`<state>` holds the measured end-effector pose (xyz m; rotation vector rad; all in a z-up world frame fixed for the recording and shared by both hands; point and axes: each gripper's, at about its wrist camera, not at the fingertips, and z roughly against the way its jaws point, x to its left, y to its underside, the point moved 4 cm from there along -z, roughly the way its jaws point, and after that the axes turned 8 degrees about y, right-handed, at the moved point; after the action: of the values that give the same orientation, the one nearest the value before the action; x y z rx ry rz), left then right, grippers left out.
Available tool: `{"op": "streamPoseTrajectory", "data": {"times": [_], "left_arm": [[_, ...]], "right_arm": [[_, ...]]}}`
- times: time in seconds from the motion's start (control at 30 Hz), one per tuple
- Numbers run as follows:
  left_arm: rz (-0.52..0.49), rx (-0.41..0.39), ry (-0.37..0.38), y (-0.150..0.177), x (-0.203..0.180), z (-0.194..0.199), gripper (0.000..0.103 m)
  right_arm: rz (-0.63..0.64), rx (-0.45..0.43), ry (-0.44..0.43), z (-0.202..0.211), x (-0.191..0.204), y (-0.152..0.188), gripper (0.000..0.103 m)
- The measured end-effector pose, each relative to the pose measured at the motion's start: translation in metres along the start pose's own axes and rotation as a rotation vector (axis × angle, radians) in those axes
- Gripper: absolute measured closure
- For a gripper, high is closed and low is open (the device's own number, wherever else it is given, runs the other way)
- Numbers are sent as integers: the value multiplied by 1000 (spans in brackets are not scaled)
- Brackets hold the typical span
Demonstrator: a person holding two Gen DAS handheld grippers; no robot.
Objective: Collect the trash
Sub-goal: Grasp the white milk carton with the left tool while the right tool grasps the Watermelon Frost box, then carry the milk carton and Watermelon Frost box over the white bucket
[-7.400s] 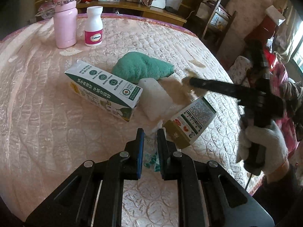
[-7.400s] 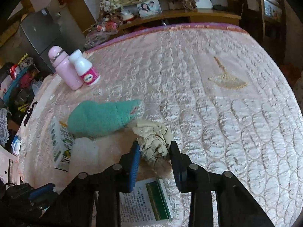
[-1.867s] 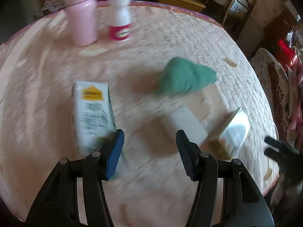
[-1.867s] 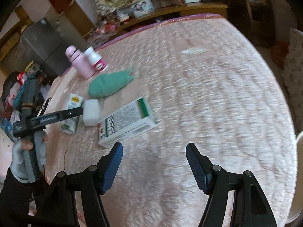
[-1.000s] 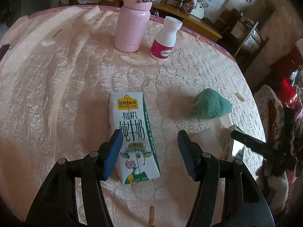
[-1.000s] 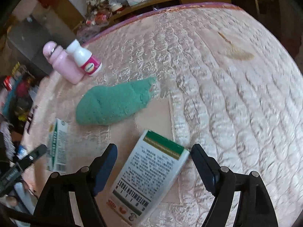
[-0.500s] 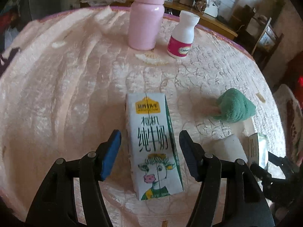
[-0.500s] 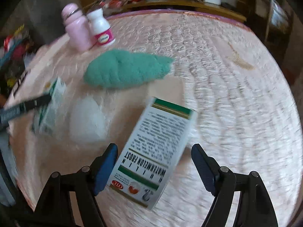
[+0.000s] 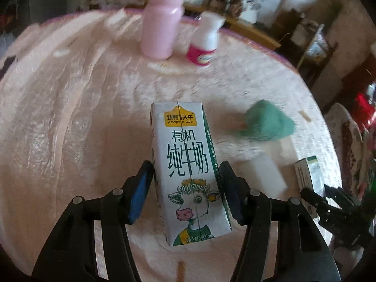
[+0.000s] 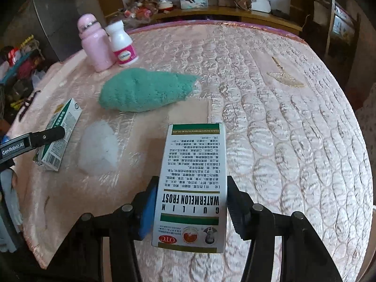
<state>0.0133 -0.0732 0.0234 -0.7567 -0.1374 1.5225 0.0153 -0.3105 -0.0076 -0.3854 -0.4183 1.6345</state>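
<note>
Two grips | left gripper (image 9: 186, 188) clamps cow-print milk carton (image 9: 189, 171) | right gripper (image 10: 191, 202) clamps white-green medicine box (image 10: 192, 185)

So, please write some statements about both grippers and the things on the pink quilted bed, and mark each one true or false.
1. The left gripper has its fingers on both sides of the white and green milk carton. True.
2. The right gripper is closed on the green fuzzy cloth. False: it grips the white Watermelon Frost medicine box.
3. The pink bottle stands upright beside the white bottle with the magenta label. True.
4. The milk carton stands upright. False: it lies flat on the bed.
</note>
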Motion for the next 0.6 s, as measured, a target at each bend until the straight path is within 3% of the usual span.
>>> {"op": "streamPoseTrajectory", "data": {"times": [0.23,0.6], "left_arm": [[-114,-29,97,12,-72,20,46],[-265,42,226,43,-202,-8,46]], "right_arm": [[-3,-80,19,48,-29,13,51],[-113,-135,116,109,-114,54,51]]}}
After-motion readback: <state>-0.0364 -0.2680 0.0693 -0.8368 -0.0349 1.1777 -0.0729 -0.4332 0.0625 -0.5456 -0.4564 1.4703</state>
